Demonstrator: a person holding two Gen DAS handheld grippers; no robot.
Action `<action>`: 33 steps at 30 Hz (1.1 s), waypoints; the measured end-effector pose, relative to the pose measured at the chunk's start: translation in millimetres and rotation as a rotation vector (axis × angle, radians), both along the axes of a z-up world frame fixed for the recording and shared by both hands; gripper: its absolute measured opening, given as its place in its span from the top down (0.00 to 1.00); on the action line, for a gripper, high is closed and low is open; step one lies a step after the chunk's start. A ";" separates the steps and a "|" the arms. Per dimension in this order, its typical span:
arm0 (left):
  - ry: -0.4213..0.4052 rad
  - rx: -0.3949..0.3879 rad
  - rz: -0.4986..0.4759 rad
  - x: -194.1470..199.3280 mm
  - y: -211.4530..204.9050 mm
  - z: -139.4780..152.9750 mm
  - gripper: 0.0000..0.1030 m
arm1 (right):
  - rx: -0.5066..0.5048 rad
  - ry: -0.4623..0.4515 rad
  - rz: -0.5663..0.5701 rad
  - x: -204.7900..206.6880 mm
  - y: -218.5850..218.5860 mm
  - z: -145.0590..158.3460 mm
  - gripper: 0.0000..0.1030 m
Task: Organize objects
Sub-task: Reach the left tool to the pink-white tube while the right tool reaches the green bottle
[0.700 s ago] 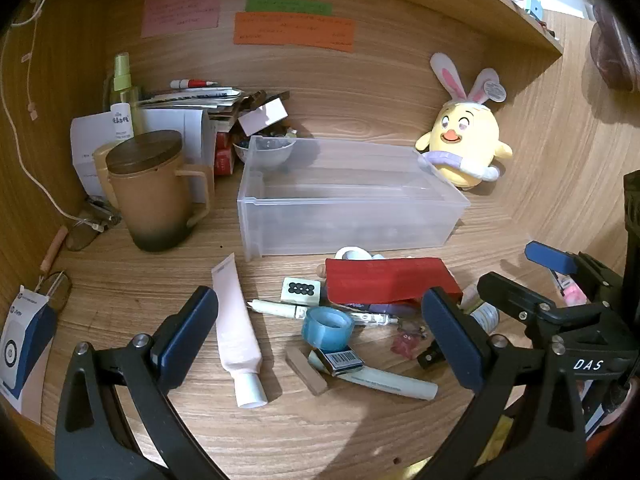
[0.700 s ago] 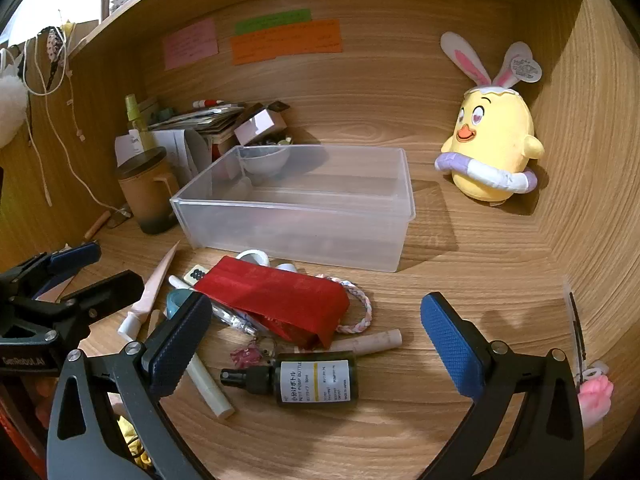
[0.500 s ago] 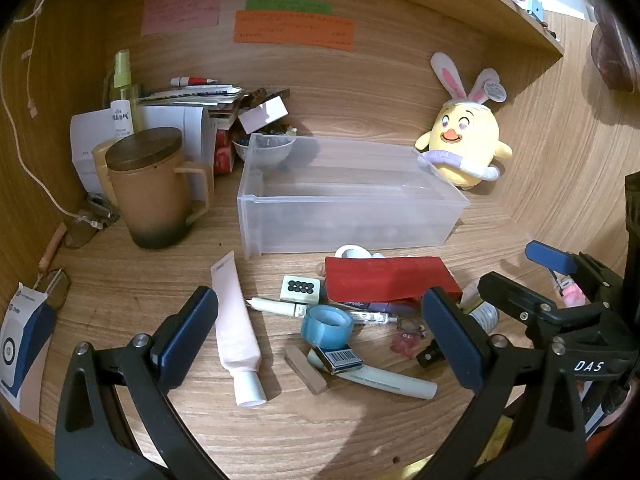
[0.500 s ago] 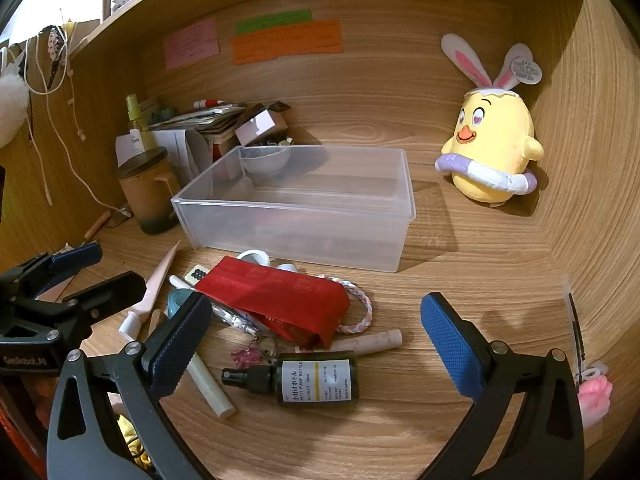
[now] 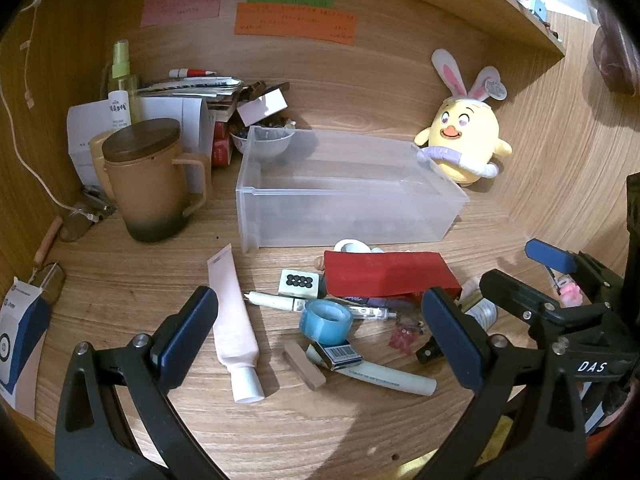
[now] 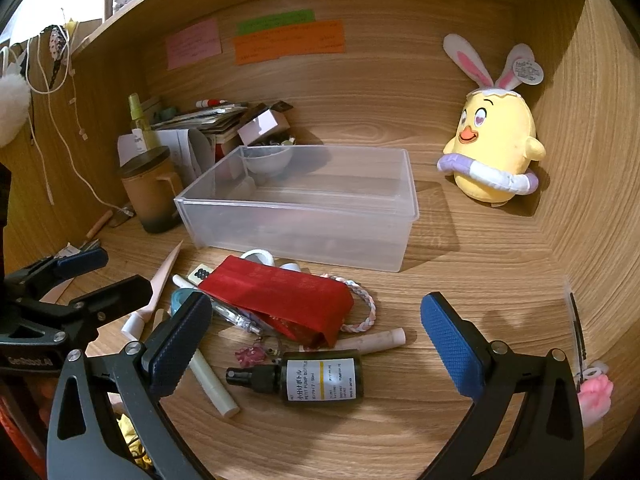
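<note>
Both sets of jaws are spread wide w/ nothing between the pads. The left gripper [image 5: 320, 332] is held above a pink squeeze tube w/ white cap [image 5: 234, 322], a light-blue tape roll [image 5: 326, 319] and a white pen [image 5: 276, 301], none touched. The right gripper [image 6: 316, 340] is held over a dark pump bottle w/ white label [image 6: 316, 378] lying on its side, just beside a pale lip-balm stick [image 6: 370, 340] and a pink-white braided bracelet [image 6: 366, 312]. A red fabric pouch [image 6: 280, 300] is draped over the middle of the clutter, approx. at the front-centre of the wooden desk [image 6: 460, 300]. Directly behind the pile an open clear plastic bin [image 6: 304, 208] is seen, w/ nothing visible inside. A brown mug w/ wooden lid [image 5: 150, 184] is set toward the desk's left rear; a yellow chick plush w/ bunny ears [image 6: 494, 152] is propped in the right rear corner.
</note>
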State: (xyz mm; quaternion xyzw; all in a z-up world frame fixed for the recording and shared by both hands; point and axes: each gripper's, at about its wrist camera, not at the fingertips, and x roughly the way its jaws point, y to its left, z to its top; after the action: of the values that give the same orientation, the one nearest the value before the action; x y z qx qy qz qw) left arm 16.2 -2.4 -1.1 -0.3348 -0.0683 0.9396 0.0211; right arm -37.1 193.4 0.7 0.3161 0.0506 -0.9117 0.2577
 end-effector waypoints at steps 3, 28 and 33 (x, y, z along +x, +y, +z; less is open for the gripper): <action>0.001 0.000 0.004 0.0 0.3 -0.1 0.00 | -0.005 0.004 0.002 2.0 -0.7 0.8 0.00; -0.121 0.024 0.098 2.0 -40.8 -37.1 0.00 | 0.032 -0.074 -0.023 0.6 9.0 -23.6 0.00; -0.143 0.042 0.156 3.5 -55.9 -48.4 0.08 | 0.016 -0.134 -0.025 -4.0 11.9 -36.9 0.00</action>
State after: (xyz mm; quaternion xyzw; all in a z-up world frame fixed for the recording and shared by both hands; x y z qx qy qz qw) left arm 19.7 -58.2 -49.5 -0.3939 -0.1152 0.9105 -0.0501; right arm -41.1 205.3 -36.2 0.3790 0.0367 -0.8911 0.2467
